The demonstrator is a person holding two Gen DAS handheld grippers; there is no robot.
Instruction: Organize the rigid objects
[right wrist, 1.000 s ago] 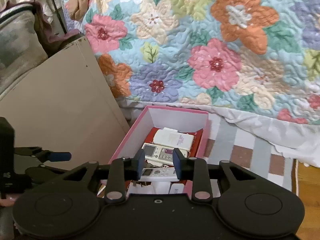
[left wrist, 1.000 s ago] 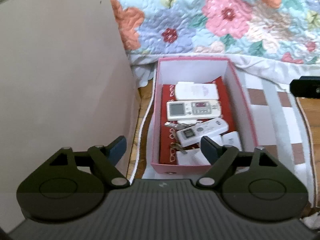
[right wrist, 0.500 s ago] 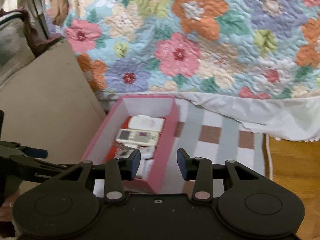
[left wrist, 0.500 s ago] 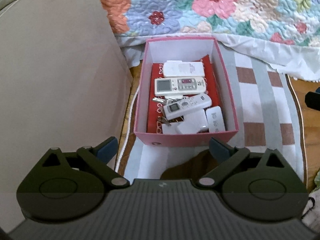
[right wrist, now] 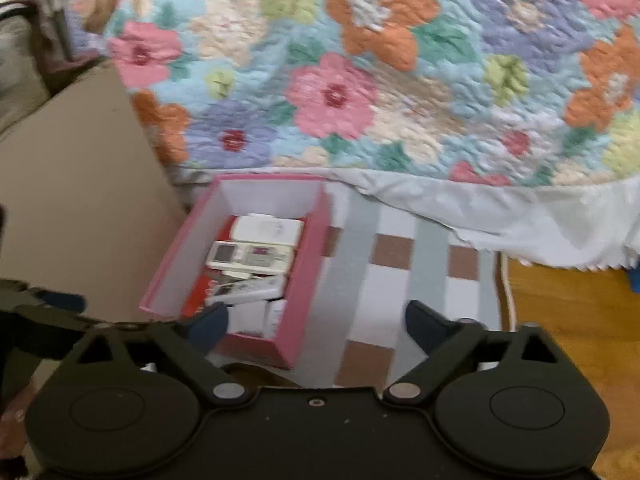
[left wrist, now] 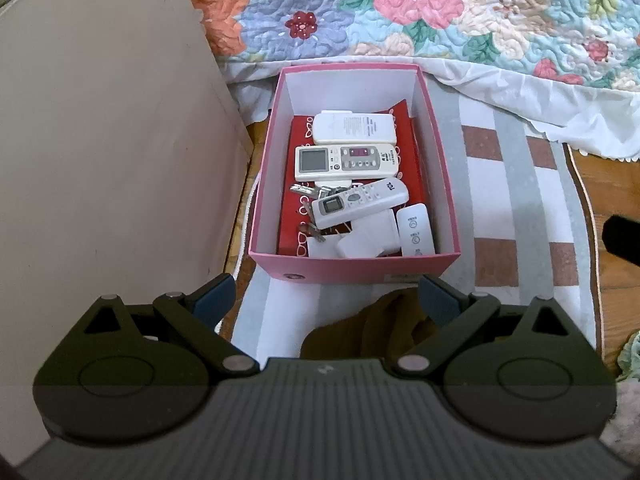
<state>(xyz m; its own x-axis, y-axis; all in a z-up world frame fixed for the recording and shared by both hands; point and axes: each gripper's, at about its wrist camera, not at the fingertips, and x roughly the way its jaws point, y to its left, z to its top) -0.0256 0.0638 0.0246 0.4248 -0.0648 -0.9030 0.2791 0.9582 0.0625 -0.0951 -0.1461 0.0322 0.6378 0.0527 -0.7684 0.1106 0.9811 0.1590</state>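
A pink box (left wrist: pixel 352 268) with white inner walls stands on a striped mat on the floor; it also shows in the right wrist view (right wrist: pixel 308 264). Inside lie three white remotes (left wrist: pixel 347 161), one turned face down (left wrist: pixel 354 127), one angled (left wrist: pixel 360 202), a small white remote (left wrist: pixel 415 230), a white adapter (left wrist: pixel 368 238) and keys (left wrist: pixel 308 190) on a red liner. My left gripper (left wrist: pixel 326 300) is open and empty, just short of the box's near wall. My right gripper (right wrist: pixel 316 326) is open and empty, near the box's near right corner.
A beige cabinet side (left wrist: pixel 112 140) rises close to the box's left. A floral quilt (left wrist: pixel 440 8) with a white skirt hangs behind. The striped mat (left wrist: pixel 512 208) extends right to bare wood floor (right wrist: pixel 580 320). A brown cloth (left wrist: pixel 380 332) lies between the left fingers.
Both grippers have drawn back from the box. My right gripper has opened wide and shifted right. The left gripper has stayed open.
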